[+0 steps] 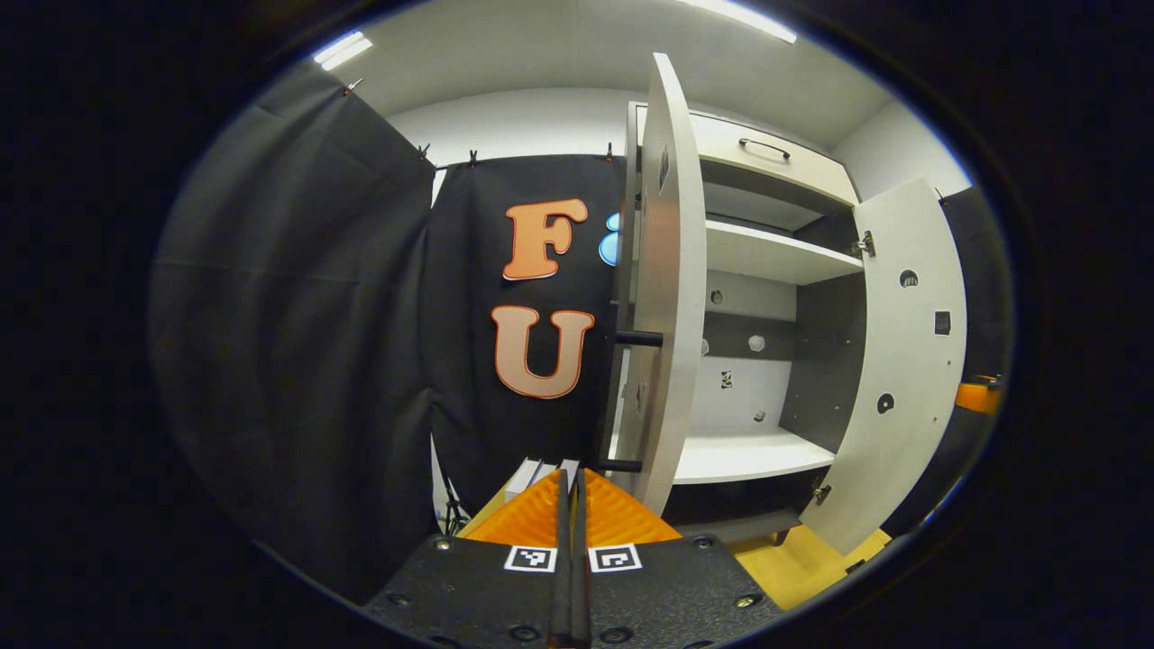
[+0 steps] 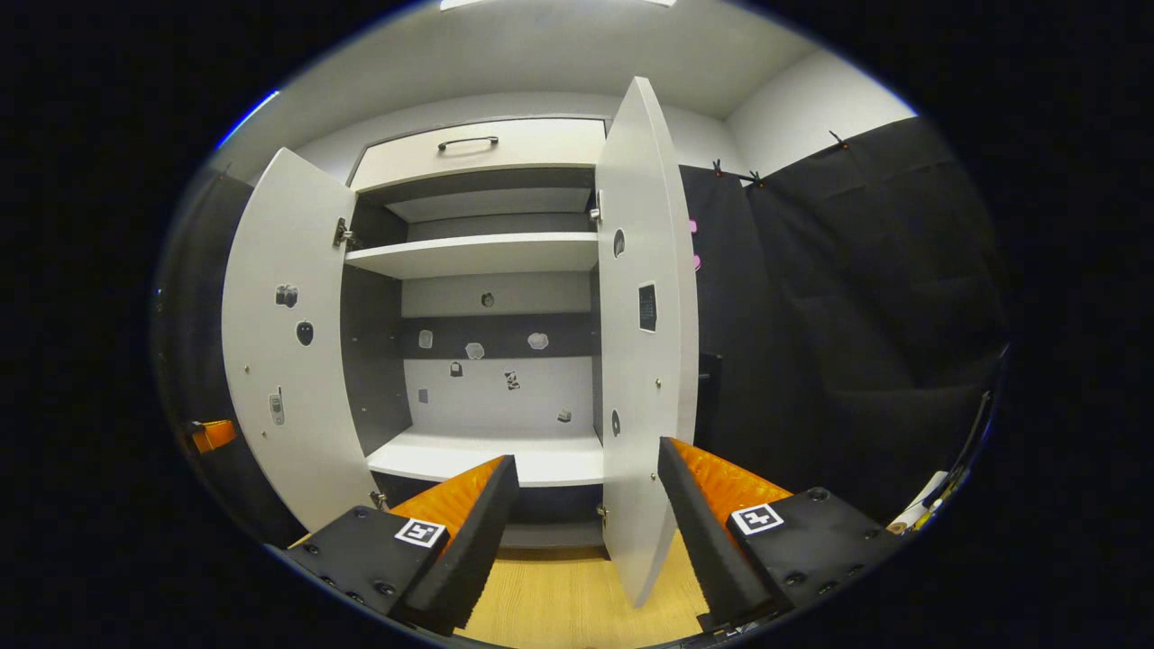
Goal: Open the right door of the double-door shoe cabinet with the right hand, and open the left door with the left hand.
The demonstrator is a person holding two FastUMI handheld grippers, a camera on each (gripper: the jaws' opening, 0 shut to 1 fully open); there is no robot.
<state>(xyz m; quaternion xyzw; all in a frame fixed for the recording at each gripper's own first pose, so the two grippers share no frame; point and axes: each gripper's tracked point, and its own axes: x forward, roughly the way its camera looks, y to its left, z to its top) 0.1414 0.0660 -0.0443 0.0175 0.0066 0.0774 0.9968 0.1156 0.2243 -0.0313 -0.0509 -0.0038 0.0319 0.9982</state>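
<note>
Fingers of my right gripper (image 2: 586, 532) are spread, straddling the right door (image 2: 645, 361) edge without touching. Both doors stand wide; left door (image 1: 663, 288) is just ahead of my left gripper (image 1: 570, 505), fingers pressed together, empty. I judge only clean withdrawal remains, avoiding the door handle (image 1: 638, 339).

This is a staged recording booth rather than a lived-in home: black cloth (image 1: 297, 315) clipped up as walls, bare white walls (image 2: 802, 117) and strip ceiling lights (image 1: 739, 18) above, and one white shoe cabinet (image 2: 487, 261) standing open on a pale wood-look floor (image 2: 559, 604).
</note>
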